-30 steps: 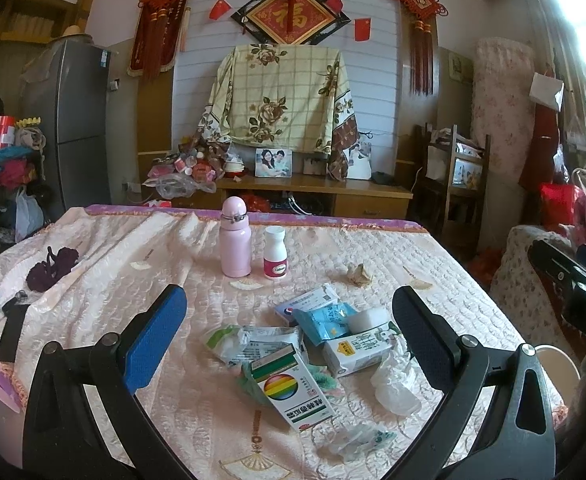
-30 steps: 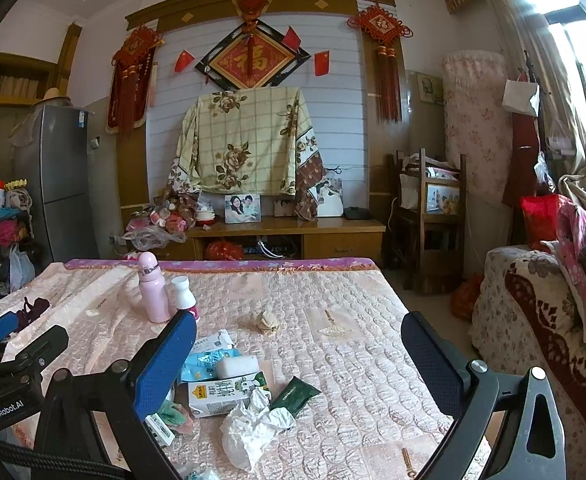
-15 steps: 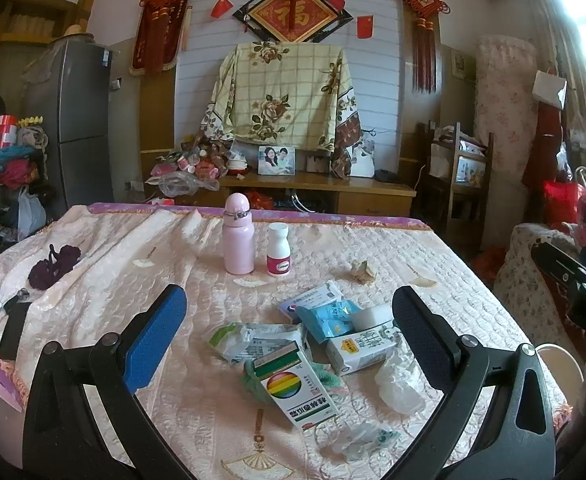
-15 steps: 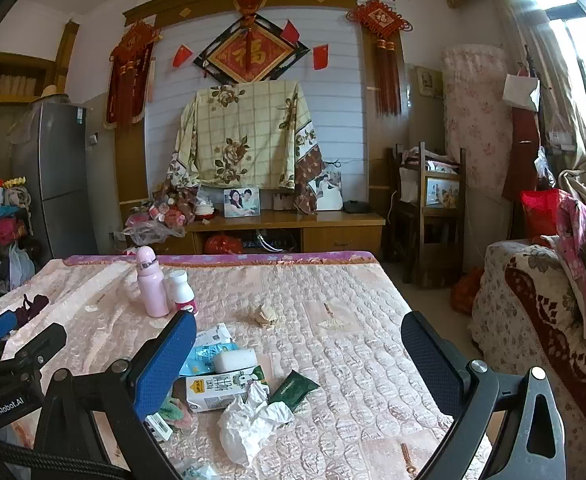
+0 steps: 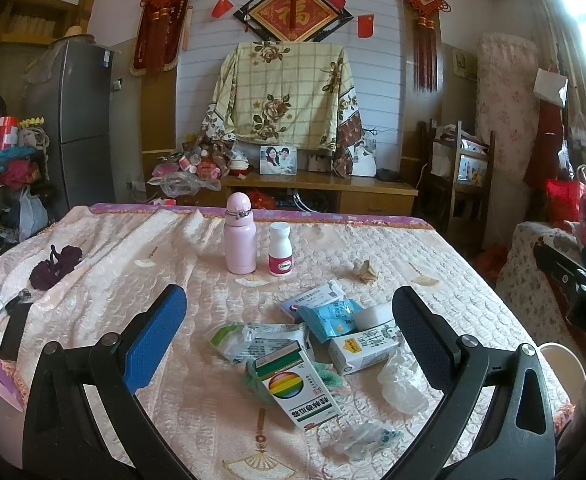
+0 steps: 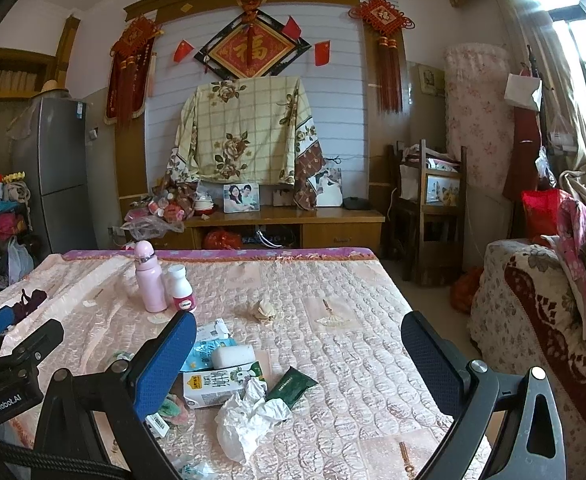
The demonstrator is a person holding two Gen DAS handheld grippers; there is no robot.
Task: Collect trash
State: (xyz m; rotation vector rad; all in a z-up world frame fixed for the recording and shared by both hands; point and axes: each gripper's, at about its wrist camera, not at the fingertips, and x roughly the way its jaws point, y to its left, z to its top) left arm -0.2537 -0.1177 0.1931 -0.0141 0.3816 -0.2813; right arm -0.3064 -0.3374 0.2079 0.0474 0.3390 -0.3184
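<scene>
Trash sits heaped on the near right part of the tabletop point(image 5: 93, 264), with both grippers empty, fingers spread wide. Nearest lies the crumpled tissue point(image 6: 249, 416), just ahead of the right gripper point(image 6: 297, 364). The rainbow medicine box point(image 5: 299, 390) lies between the left gripper's point(image 5: 289, 332) fingers, long axis slanting near-right to far-left. Beyond it lies the milk carton point(image 5: 363, 346), and farther off the pink bottle point(image 5: 240, 234) stands upright.
</scene>
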